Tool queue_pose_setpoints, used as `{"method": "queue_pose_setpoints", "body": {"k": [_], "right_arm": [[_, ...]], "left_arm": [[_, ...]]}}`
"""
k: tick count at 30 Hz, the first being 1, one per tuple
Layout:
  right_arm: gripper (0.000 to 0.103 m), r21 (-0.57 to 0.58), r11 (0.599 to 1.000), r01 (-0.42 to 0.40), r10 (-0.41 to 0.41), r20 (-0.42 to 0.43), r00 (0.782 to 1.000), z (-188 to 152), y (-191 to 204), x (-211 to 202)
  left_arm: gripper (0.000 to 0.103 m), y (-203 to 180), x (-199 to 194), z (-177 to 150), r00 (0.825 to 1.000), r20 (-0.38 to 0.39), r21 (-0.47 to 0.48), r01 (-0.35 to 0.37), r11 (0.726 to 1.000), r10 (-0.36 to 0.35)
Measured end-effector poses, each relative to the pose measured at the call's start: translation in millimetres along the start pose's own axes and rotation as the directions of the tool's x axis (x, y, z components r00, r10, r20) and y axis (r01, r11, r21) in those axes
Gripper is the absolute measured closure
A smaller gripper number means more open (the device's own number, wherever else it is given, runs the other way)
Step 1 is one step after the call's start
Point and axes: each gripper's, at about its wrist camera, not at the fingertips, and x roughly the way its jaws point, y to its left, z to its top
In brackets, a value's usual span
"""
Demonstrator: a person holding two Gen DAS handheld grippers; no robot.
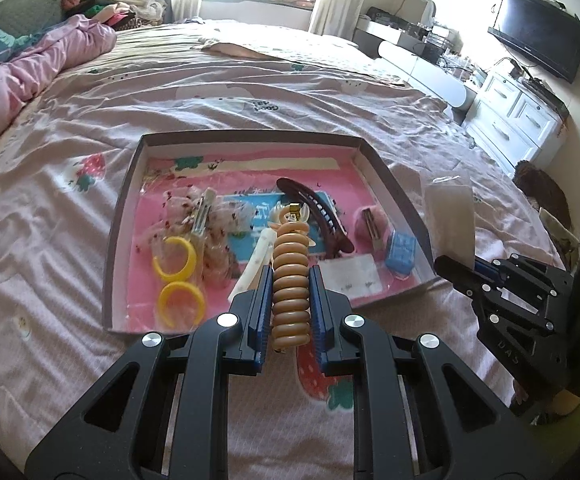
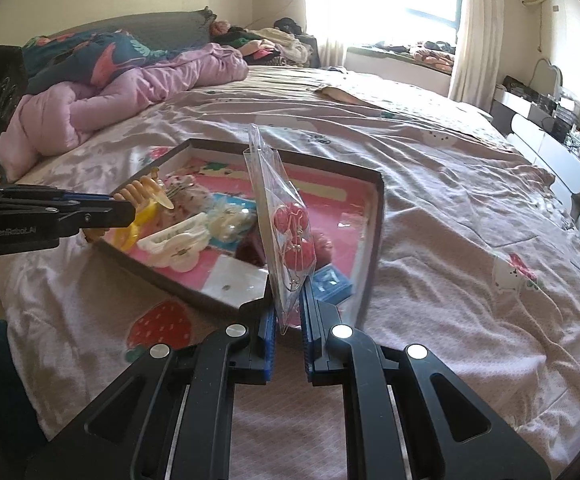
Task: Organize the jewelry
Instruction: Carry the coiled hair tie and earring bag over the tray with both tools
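My left gripper (image 1: 290, 280) is shut on a tan ribbed hair clip (image 1: 291, 280) and holds it above the near edge of the shallow box (image 1: 249, 138); it also shows in the right wrist view (image 2: 145, 194). My right gripper (image 2: 288, 300) is shut on a clear plastic bag (image 2: 273, 208) with red ball earrings (image 2: 294, 236) inside, held upright over the box's near right corner. The right gripper also shows in the left wrist view (image 1: 456, 270), holding the bag (image 1: 448, 208). The box holds yellow rings (image 1: 179, 280), a dark brown hair clip (image 1: 318, 212), a white clip (image 2: 175, 246) and a blue item (image 1: 401, 252).
The box lies on a pink bed sheet (image 1: 249, 92) with strawberry prints. A pink duvet (image 2: 129, 88) is bunched at the far left. White drawers (image 1: 518, 116) and a TV (image 1: 542, 44) stand to the right of the bed.
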Motion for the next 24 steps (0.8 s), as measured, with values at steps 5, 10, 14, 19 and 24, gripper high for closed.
{"method": "queue_pose_setpoints", "body": {"k": [5,10,14,19,24], "right_arm": [[0.092,0.012,1.0,0.014,-0.014,-0.007,1.0,5,-10,8],[0.092,0.018,0.999,0.027,-0.027,-0.009,1.0,13,-16,15],[0.092,0.023,0.999,0.036,-0.036,-0.019,0.999,18,-20,23],[0.092,0.03,0.999,0.046,-0.044,-0.04,0.998,24,-24,36],[0.092,0.027,0.998,0.056,-0.054,-0.055,0.997,31,-26,47]], "left_arm": [[0.092,1,9,7,1.0,0.002,0.001,-0.003,1.0,0.003],[0.092,2,19,15,1.0,-0.002,-0.002,-0.004,1.0,0.004],[0.092,5,27,21,1.0,-0.005,-0.004,-0.009,1.0,0.009],[0.092,12,37,26,1.0,-0.013,-0.009,-0.02,1.0,0.019],[0.092,20,46,29,0.999,-0.021,-0.016,-0.036,0.999,0.036]]}}
